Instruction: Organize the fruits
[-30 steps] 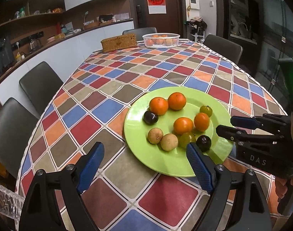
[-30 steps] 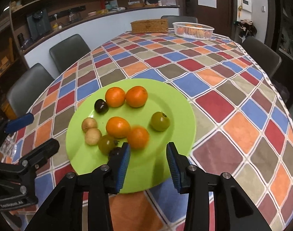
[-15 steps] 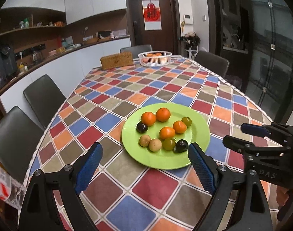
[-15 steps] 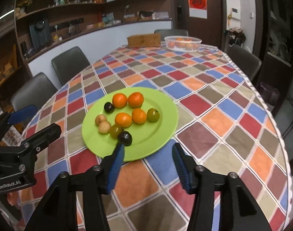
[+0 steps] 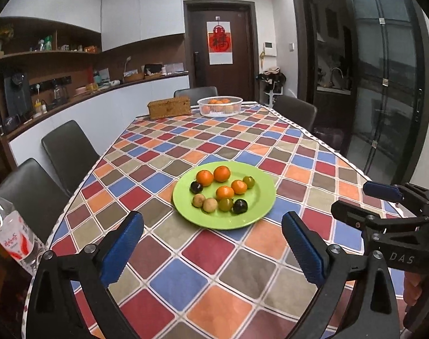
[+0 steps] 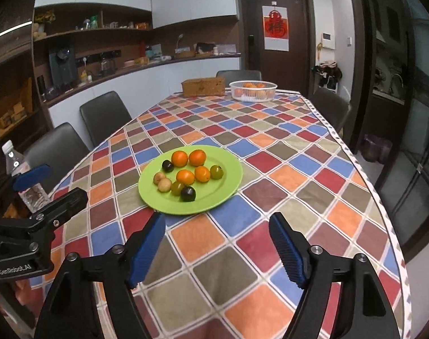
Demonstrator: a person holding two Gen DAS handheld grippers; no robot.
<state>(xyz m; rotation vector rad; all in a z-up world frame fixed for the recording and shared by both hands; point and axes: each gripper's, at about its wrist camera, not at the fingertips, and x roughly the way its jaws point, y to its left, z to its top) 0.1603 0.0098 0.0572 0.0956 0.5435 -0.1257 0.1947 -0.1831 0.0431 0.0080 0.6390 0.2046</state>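
I am looking down a long bench (image 5: 169, 276) covered in a cloth of coloured diamonds. A green plate (image 5: 259, 200) sits near my end of it, carrying nine small fruits: four oranges (image 5: 221, 173) toward the back and middle, two dark plums (image 5: 240, 206), two pale brown fruits (image 5: 209, 205) and two green ones (image 5: 225, 204), all lying close together. My left tongs (image 5: 213, 243) hang above the cloth short of the plate, released and spread wide with nothing between them, the jaws having just been opening. My right tongs (image 6: 217, 243) are likewise released and empty, short of the plate, their jaws also having just been opening. At the far end stand a white basket (image 5: 219, 107) of oranges and, beside it, a woven box (image 5: 169, 107). A water bottle (image 5: 11, 231) stands at the left edge.
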